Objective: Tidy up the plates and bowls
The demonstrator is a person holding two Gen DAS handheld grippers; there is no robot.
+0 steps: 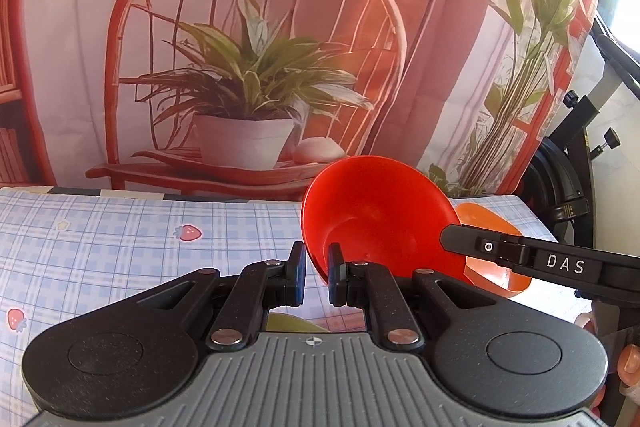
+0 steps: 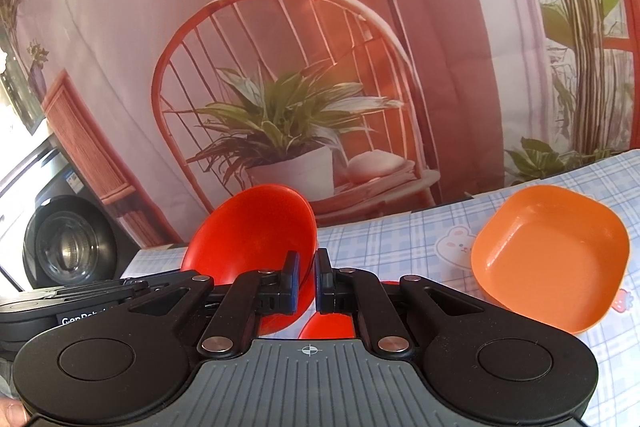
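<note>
Red plastic fills the middle of both views: a round red bowl (image 1: 380, 219) is held up off the desk (image 1: 100, 247), tipped on edge so its hollow faces my cameras. My left claw (image 1: 317, 277) has its fingers narrowed onto the bowl's lower rim, one pad outside the wall and one inside, with a small gap showing below the rim. My right claw (image 2: 307, 279) pinches the opposite edge of the same red bowl (image 2: 252, 231) in the same way, its fingers nearly together with the rim between them. From the left view, the right claw's black arm crosses in front of the bowl from the right side. An orange square bowl (image 2: 552, 251) sits upright on the blue checked cloth of the desk (image 2: 400, 239), to the right of the red one and apart from it; in the left view only part of it (image 1: 492, 227) shows behind the red bowl. A second red piece (image 2: 326, 327) peeks out under my right claw, too hidden to name. A printed backdrop (image 1: 256, 47) of a chair and plant hangs behind the desk.
</note>
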